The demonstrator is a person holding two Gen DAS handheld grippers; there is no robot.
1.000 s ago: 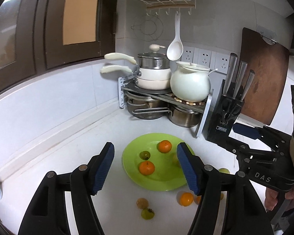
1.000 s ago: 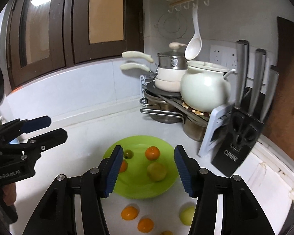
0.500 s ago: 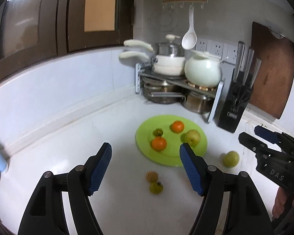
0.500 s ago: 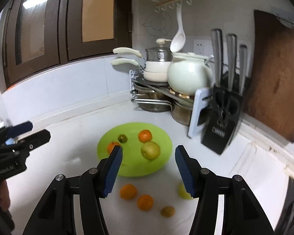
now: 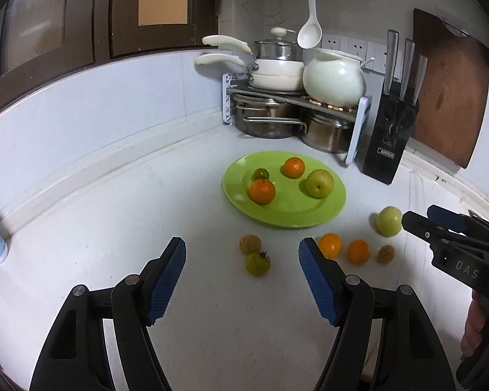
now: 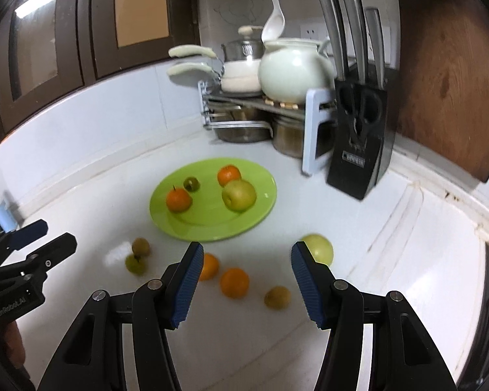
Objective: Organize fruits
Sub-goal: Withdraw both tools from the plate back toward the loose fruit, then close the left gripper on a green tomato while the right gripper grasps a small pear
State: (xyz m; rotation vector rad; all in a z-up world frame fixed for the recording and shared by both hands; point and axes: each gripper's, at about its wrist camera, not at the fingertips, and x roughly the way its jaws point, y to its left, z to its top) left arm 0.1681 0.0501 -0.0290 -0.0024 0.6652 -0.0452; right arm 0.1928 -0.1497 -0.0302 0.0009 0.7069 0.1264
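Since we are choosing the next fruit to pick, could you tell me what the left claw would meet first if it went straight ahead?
Probably the small green fruit lying between the left claw's open jaws, just before the brown one; depth is uncertain.

Home kitchen, corner of a white countertop [image 5: 91, 228] w/ white tiled backsplash. Dark brown wooden cabinets w/ glass panes [image 5: 101, 16] above. Metal corner rack [image 5: 296, 101] holds steel pots, cream-handled pans & a round white ceramic pot [image 5: 334, 78]. White plastic ladle [image 5: 309, 29] hangs on a hook rail. Black knife block w/ steel-handled knives [image 5: 391, 130], brown wooden cutting board [image 5: 450, 88] leaning on wall, white wall sockets [image 5: 352, 47]. Lime-green round plate [image 5: 277, 211] w/ fruit.
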